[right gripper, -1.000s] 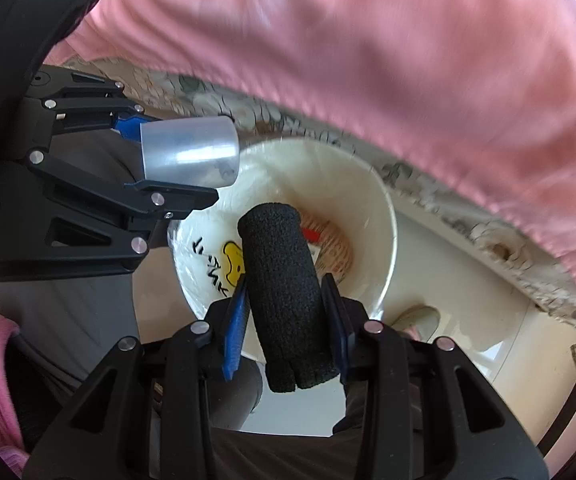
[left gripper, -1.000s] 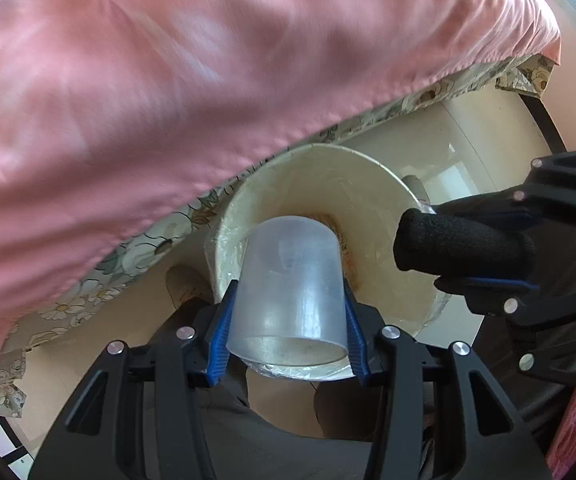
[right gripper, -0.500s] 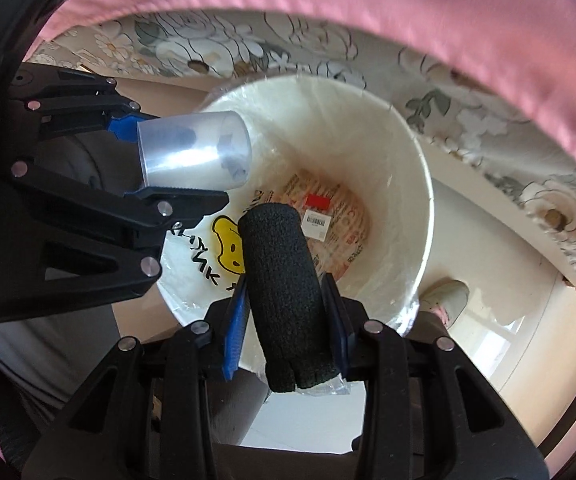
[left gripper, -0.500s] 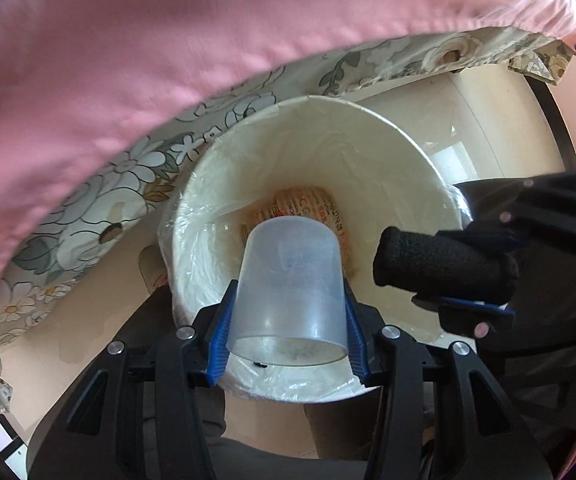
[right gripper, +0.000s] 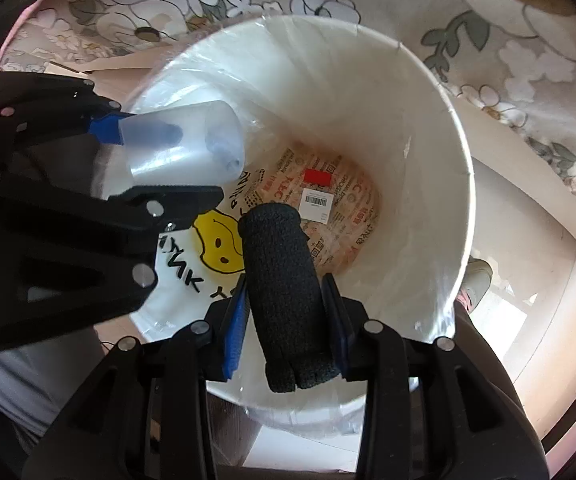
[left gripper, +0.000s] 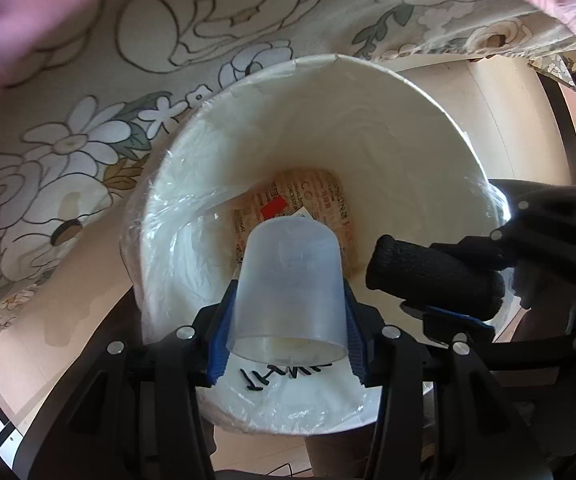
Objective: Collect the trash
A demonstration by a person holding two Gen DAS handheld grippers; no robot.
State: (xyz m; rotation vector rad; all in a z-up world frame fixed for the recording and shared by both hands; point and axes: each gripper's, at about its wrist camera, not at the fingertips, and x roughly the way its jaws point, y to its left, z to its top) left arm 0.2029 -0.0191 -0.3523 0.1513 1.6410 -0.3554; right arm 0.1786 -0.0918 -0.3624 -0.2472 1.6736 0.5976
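My left gripper is shut on a translucent plastic cup, held bottom-forward over the mouth of a white trash bin. My right gripper is shut on a black foam roll and hangs over the same white trash bin. Each view shows the other gripper's load: the black foam roll to the right, the plastic cup to the left. A clear liner bag with a yellow face print lines the bin. Printed paper packaging lies at the bottom.
A floral bedsheet hangs close behind the bin, with pink bedding above it. Pale floor lies to the right of the bin, where a person's shoe shows.
Both grippers have sunk toward the bin with their loads. The bin mouth now fills both views and the pink bedding has slid almost out of the top.
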